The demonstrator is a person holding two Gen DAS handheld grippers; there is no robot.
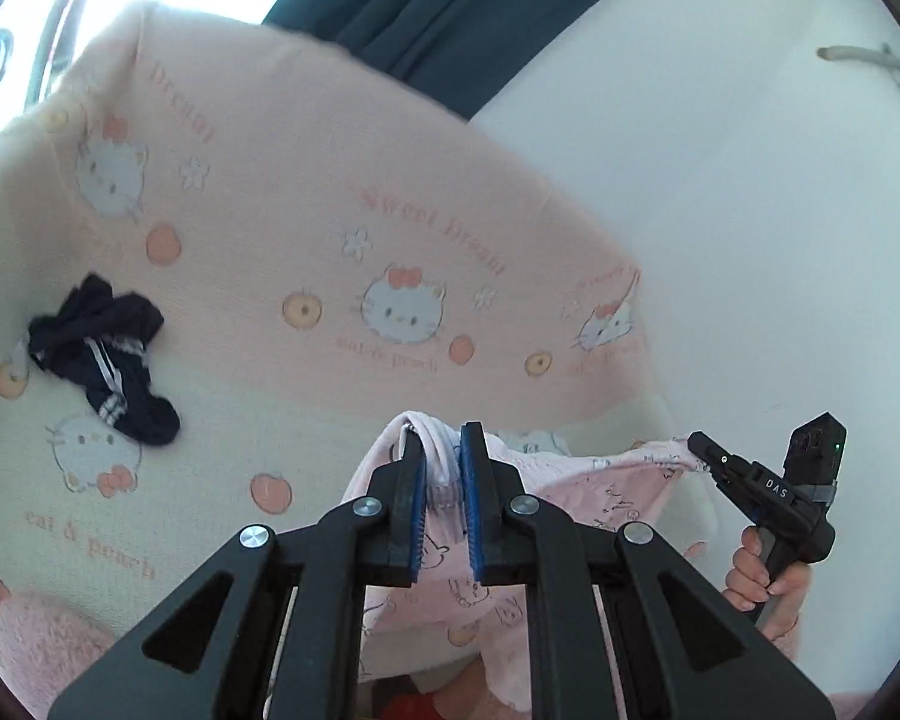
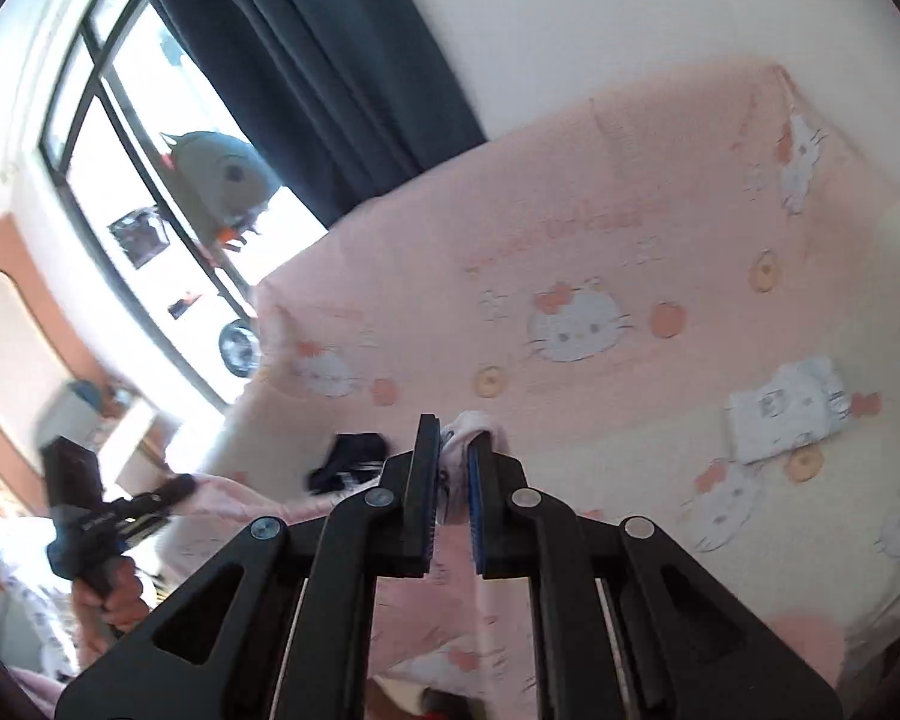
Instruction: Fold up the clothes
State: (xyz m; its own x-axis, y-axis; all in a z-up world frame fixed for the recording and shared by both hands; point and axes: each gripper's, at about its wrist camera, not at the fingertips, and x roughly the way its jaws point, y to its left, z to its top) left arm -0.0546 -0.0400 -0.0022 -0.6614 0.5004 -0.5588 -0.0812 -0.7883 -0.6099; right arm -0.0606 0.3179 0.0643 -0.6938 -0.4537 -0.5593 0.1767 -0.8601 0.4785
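Left tongs [image 1: 444, 450] pinched narrow on bunched hem of pink printed garment [image 1: 606, 498]. Right tongs [image 2: 453, 441] clamped on another bunched edge of same garment [image 2: 450, 618]; hand [image 1: 756, 576] grips right handle. Garment stretched between both tongs, hanging lifted at near edge of bed [image 1: 306, 222], above its cat-print pink cover. Dark navy striped clothing [image 1: 105, 354] crumpled on bed, beyond garment. White folded piece [image 2: 786, 408] flat on bed, well apart from garment. Teal curtain [image 2: 306, 60] behind bed, beside window [image 2: 150, 180].
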